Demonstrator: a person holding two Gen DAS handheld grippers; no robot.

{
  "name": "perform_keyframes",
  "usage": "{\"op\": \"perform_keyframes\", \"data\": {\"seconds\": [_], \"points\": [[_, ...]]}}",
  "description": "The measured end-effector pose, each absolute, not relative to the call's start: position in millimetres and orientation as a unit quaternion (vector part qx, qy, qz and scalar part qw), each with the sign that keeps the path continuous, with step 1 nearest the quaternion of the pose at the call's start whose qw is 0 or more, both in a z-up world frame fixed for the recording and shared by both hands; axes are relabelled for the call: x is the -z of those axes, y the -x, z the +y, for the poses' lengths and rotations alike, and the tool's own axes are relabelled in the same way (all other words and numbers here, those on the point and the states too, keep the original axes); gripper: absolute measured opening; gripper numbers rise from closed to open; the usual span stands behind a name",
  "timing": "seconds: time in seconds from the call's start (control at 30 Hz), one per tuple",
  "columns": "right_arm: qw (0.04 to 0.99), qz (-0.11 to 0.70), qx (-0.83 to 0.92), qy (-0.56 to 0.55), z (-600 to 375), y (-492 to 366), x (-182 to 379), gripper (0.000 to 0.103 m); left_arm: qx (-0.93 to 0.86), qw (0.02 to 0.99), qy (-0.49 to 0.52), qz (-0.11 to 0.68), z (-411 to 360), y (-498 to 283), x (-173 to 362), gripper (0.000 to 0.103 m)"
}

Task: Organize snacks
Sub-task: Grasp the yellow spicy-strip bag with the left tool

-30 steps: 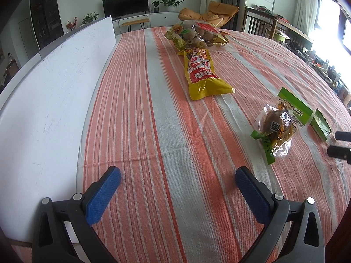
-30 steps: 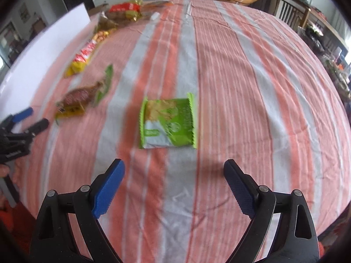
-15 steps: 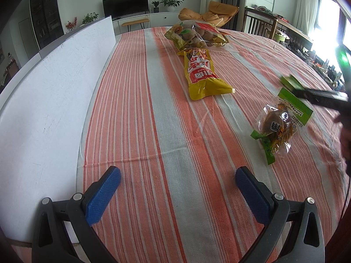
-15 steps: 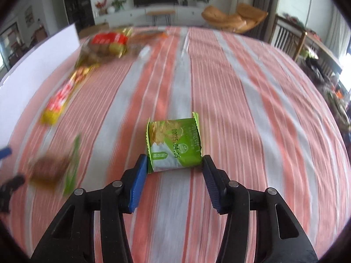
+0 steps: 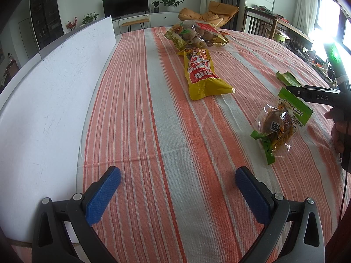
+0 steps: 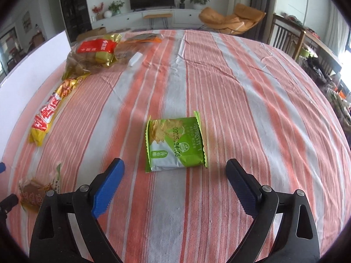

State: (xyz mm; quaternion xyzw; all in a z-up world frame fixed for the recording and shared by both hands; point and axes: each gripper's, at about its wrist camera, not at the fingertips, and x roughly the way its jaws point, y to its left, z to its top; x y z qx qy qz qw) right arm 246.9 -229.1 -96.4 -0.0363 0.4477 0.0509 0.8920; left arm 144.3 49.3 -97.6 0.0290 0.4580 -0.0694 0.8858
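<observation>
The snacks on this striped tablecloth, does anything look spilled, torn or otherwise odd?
Nothing spilled or torn that I can see. The green cracker packet lies flat and sealed, apart from the others, which lie scattered: the yellow packet, the clear bag at its far end, and a small brown snack.

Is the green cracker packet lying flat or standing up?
Lying flat. In the right wrist view the green cracker packet rests face up on the striped tablecloth, its printed front showing.

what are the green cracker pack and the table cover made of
Green cracker pack: looks like thin plastic film, slightly glossy, with crimped serrated end seals and a printed date. Table cover: seems woven cloth, matte, with visible weave, orange and grey stripes and soft wrinkles.
</observation>
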Motion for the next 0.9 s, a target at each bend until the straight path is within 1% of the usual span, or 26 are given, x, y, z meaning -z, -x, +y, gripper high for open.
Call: {"op": "perform_keyframes", "data": {"seconds": [0.8, 0.9], "points": [[0.892, 0.448, -0.051, 0.037, -229.4, -247.5, 96.8, 0.096, 0.075, 0.886, -0.027, 0.457, 50.7, -144.8, 97.6, 0.103], [0.892, 0.448, -0.051, 0.037, -229.4, -247.7, 96.9, 0.096, 0.095, 0.877, -0.018, 0.471, 54.4, -151.7, 94.8, 0.103]]}}
